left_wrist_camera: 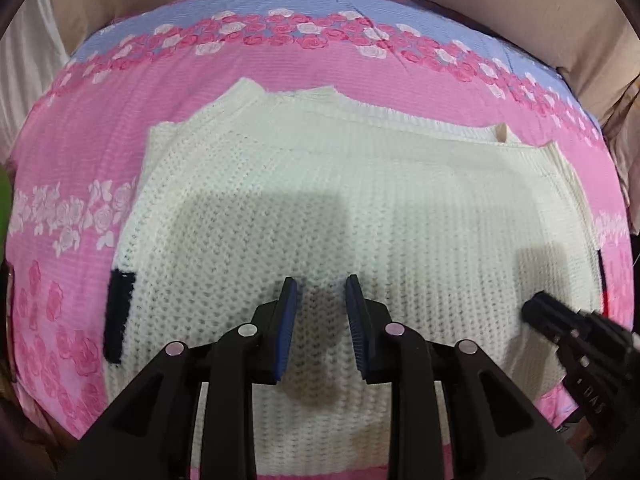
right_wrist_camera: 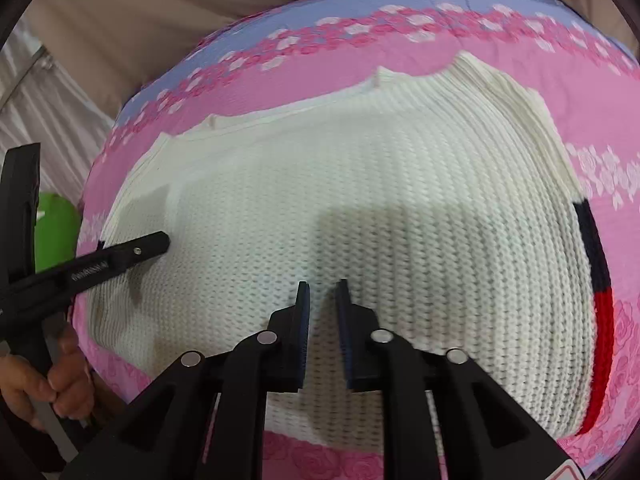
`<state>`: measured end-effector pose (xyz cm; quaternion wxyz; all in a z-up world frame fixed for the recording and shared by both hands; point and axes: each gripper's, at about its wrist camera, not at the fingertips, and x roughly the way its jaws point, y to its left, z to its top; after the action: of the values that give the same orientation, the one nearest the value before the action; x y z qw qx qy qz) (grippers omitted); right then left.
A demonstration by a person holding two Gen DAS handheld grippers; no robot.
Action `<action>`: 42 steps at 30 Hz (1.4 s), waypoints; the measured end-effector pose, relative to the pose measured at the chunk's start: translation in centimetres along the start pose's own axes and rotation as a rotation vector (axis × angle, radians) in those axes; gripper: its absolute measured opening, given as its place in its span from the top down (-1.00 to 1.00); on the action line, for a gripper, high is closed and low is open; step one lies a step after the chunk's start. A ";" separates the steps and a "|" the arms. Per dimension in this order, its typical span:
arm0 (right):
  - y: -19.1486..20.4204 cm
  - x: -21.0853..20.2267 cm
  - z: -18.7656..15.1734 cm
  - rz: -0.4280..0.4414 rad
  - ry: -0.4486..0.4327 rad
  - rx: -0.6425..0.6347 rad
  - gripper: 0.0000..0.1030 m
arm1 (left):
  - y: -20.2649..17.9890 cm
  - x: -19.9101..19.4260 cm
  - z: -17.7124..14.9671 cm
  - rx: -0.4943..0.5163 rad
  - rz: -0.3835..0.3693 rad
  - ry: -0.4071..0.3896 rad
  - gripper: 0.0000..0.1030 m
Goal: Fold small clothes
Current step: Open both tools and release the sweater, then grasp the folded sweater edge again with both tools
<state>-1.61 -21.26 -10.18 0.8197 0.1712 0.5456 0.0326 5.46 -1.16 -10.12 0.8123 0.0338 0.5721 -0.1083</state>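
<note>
A cream knitted sweater (left_wrist_camera: 320, 200) lies folded flat on a pink floral sheet (left_wrist_camera: 72, 168). It has a dark navy band (left_wrist_camera: 118, 316) at its left edge. In the right wrist view the sweater (right_wrist_camera: 400, 208) shows a navy and red band (right_wrist_camera: 600, 280) on the right. My left gripper (left_wrist_camera: 321, 286) is open just above the sweater's near middle, holding nothing. My right gripper (right_wrist_camera: 322, 290) is open above the sweater, holding nothing. The right gripper also shows in the left wrist view (left_wrist_camera: 538, 312), and the left one in the right wrist view (right_wrist_camera: 160, 242).
The sheet covers a table-like surface whose far strip is lavender with roses (left_wrist_camera: 280, 4). Beige cloth (left_wrist_camera: 520, 12) hangs behind. A green object (right_wrist_camera: 56, 232) sits at the left, and a person's hand (right_wrist_camera: 48, 376) holds the left tool.
</note>
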 end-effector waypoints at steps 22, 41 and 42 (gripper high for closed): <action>-12.5 -4.3 3.4 -0.183 -0.127 0.257 0.12 | 6.1 -3.7 3.8 -0.194 -0.003 -0.124 0.01; -16.7 -2.7 6.4 -0.148 -0.099 0.279 0.82 | 11.2 -2.9 5.5 -0.263 -0.102 -0.085 0.57; -16.3 -3.0 6.6 -0.136 -0.103 0.275 0.76 | 10.0 -2.8 6.2 -0.232 -0.099 -0.093 0.26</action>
<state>1.01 -38.89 -10.41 0.8158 0.2462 0.5124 -0.1068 12.41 7.83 -6.03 0.8300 -0.0936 0.5435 -0.0828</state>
